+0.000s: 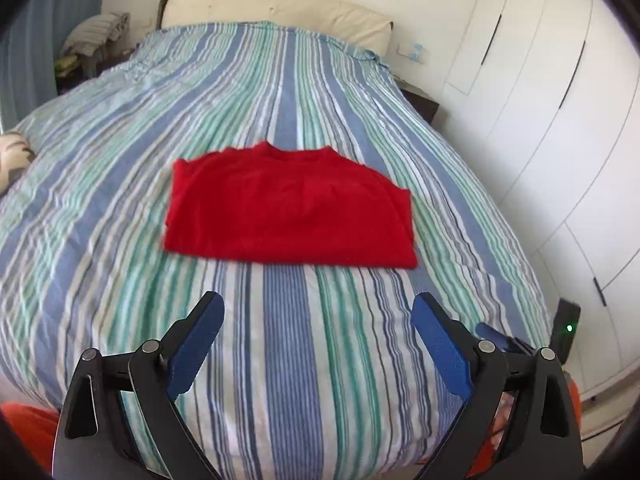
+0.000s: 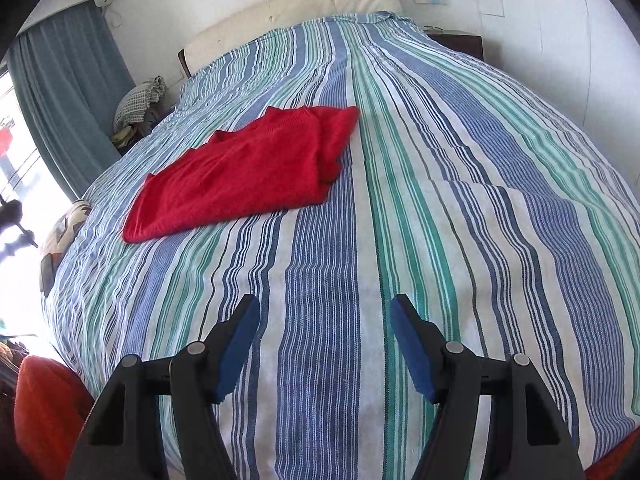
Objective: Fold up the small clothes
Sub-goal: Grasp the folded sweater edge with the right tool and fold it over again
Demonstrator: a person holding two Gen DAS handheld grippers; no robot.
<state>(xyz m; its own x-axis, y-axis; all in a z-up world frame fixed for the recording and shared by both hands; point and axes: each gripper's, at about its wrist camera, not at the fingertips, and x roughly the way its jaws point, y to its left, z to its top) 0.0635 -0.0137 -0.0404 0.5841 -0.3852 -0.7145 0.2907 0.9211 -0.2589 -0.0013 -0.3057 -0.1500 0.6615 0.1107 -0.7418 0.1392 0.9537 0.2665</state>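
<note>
Though both my hand-held grippers, left and right, gape empty, red knit top: soft, light, limp; I'd pinch its near hem corners.

Your folded shirt lies on the bed cover ahead of both grippers, left of centre from your right wrist, the headboard behind it.
</note>
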